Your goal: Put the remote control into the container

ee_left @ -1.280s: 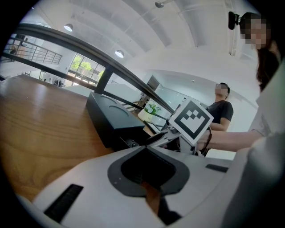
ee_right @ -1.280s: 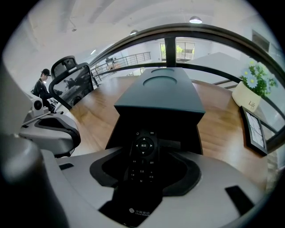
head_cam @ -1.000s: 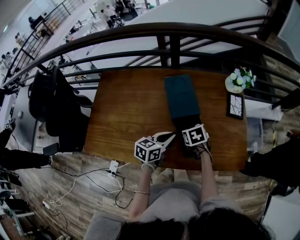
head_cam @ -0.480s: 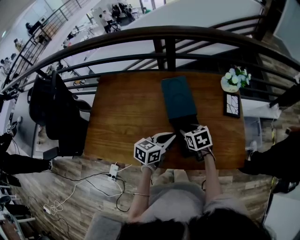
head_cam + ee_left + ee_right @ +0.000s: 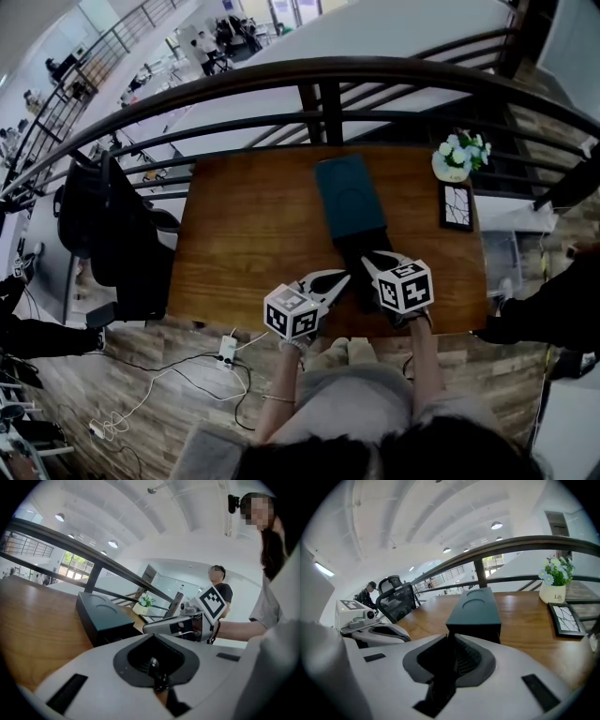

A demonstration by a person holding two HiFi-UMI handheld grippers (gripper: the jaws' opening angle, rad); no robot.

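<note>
Now the remote control (image 5: pixel 440 681) stands edge-on as a slim dark slab between the jaws of the right tool (image 5: pixel 450 638), which have just been closing and now press on it. Compared with a second ago, that tool sits higher over the near edge of the bench (image 5: pixel 253 225), so the pickup looks done. Just ahead lies the container (image 5: pixel 349 197), a dark teal box lying lengthwise; whether its near end is open I cannot tell. The left tool (image 5: pixel 152 637) hangs beside, jaws together on nothing. By my reading, what remains is to carry the remote forward and feed it in.
</note>
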